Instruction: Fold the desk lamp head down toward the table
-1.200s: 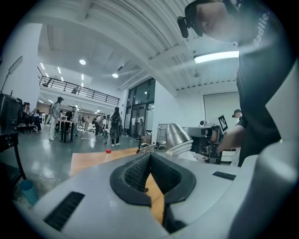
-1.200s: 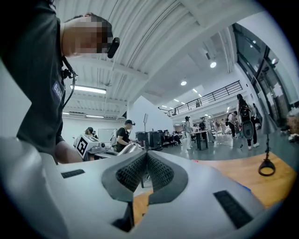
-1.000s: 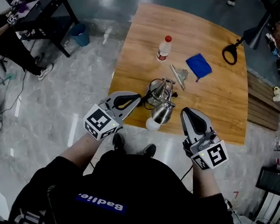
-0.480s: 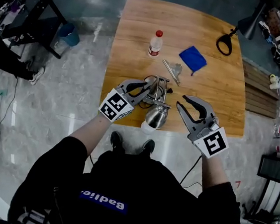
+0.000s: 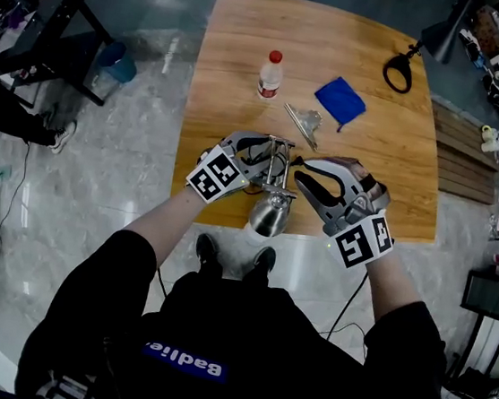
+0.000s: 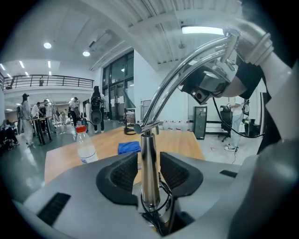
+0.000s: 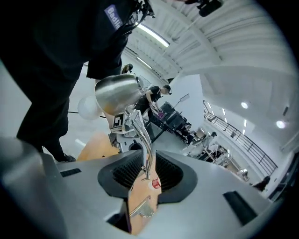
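Observation:
A chrome desk lamp point(image 5: 276, 166) stands near the table's front edge, its shiny shade point(image 5: 271, 213) hanging over that edge. My left gripper point(image 5: 257, 153) comes at it from the left. In the left gripper view the upright post point(image 6: 148, 163) stands between the jaws, which are opening, with a gap on each side. My right gripper point(image 5: 305, 176) is at the lamp's right. In the right gripper view its opening jaws straddle the thin curved arm point(image 7: 146, 147) without pressing it. The shade point(image 7: 119, 93) and white bulb point(image 7: 88, 107) lie beyond.
On the wooden table point(image 5: 252, 32) farther back are a red-capped plastic bottle point(image 5: 269, 73), a blue cloth point(image 5: 340, 101), a small metal piece point(image 5: 302, 122) and a black looped tool point(image 5: 397, 74). A person's shoes point(image 5: 264, 261) stand on the floor below the front edge.
Both grippers moved from the table's front edge in to the lamp and went from shut to open. The right one rolled over; each now has a lamp part between its jaws.

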### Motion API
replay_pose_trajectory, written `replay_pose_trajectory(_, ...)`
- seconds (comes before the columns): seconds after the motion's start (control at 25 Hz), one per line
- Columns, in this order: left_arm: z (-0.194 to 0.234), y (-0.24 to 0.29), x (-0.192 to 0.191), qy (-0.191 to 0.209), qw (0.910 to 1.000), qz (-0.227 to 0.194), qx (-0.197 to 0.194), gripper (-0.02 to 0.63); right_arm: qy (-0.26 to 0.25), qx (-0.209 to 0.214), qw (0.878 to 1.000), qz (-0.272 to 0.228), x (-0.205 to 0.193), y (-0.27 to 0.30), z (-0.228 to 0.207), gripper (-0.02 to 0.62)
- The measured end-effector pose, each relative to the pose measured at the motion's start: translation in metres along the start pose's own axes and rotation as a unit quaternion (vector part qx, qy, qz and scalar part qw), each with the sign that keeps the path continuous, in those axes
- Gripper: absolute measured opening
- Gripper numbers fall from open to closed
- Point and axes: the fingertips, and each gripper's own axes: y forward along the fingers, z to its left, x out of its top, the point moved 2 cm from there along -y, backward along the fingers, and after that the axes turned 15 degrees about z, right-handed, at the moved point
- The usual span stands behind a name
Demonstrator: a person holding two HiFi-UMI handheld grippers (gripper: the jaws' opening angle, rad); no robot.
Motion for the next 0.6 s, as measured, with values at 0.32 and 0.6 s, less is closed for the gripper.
replay_pose_trajectory(0.32,0.000,0.013,0.017,0.024,0.9997,-0.005,-0.008,0.138,-0.100,0.016,0.995,-0.012,0.015,0.021,0.002,0.077)
replay_pose_trajectory(0.6,0.001,0.016,0.017,0.023,0.9990,-0.026,-0.030,0.132,-0.124,0.024,0.992,-0.025,0.019,0.025,0.003,0.049)
